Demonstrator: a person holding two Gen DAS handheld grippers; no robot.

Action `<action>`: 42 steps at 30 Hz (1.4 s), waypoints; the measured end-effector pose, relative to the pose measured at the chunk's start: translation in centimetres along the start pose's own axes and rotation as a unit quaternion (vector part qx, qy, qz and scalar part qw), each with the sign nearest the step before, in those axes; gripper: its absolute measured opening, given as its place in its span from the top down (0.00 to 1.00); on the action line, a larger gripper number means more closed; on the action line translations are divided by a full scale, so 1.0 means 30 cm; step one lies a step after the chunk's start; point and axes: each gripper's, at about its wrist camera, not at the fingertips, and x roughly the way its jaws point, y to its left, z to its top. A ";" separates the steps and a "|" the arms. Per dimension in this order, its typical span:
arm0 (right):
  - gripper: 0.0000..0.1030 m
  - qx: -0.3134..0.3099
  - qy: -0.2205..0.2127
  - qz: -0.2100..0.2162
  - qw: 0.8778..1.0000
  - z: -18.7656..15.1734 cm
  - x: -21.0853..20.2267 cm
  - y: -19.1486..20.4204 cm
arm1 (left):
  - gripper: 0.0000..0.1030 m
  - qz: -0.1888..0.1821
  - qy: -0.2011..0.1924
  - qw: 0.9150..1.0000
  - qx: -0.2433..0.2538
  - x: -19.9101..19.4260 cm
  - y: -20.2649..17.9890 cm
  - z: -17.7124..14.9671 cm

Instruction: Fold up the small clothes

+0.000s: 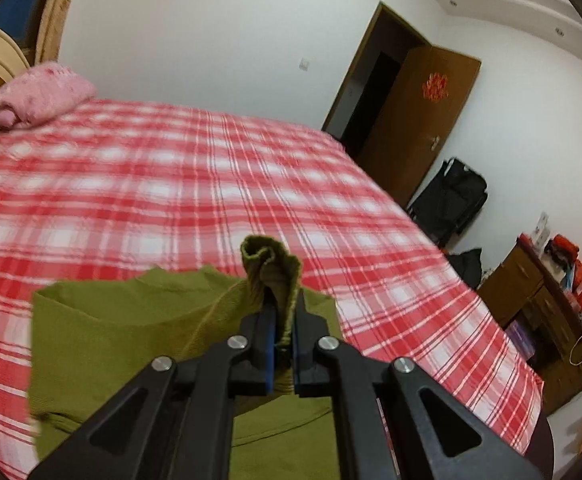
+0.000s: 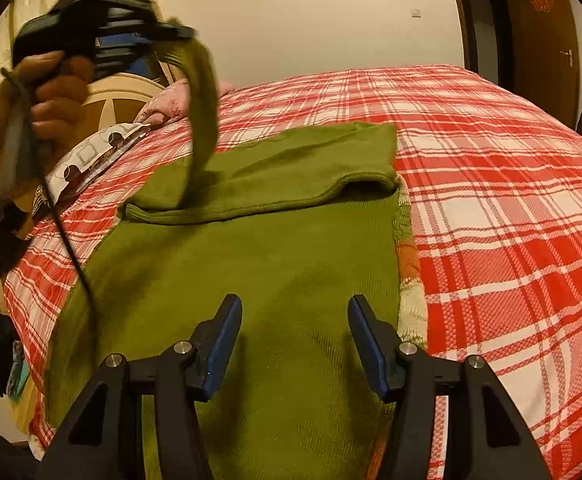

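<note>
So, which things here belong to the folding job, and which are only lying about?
Belong to the job:
- green garment
- its sleeve, clamped in the left gripper
- right gripper, open above the garment

Lying about:
- pink pillow
- black bag
- wooden cabinet

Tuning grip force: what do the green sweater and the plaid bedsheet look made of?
Green sweater: looks like a soft matte knit, maybe wool or acrylic; fine ribbing shows, and the sleeve drapes limp from the left gripper. Plaid bedsheet: thin woven fabric, probably cotton; flat weave grain, no sheen.
</note>
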 end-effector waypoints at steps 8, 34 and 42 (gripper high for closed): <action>0.45 -0.008 0.015 0.001 1.000 -0.028 0.040 -0.006 | 0.85 0.014 0.059 0.998 0.035 0.151 -0.055 -0.120; 0.45 0.014 0.101 -0.106 0.989 0.508 0.519 -0.109 | 0.25 0.243 0.082 0.966 0.040 -0.012 0.628 -0.333; 0.68 -0.015 0.084 -0.131 0.988 0.467 0.486 -0.089 | 0.21 0.216 0.080 0.973 0.020 -0.029 0.672 -0.350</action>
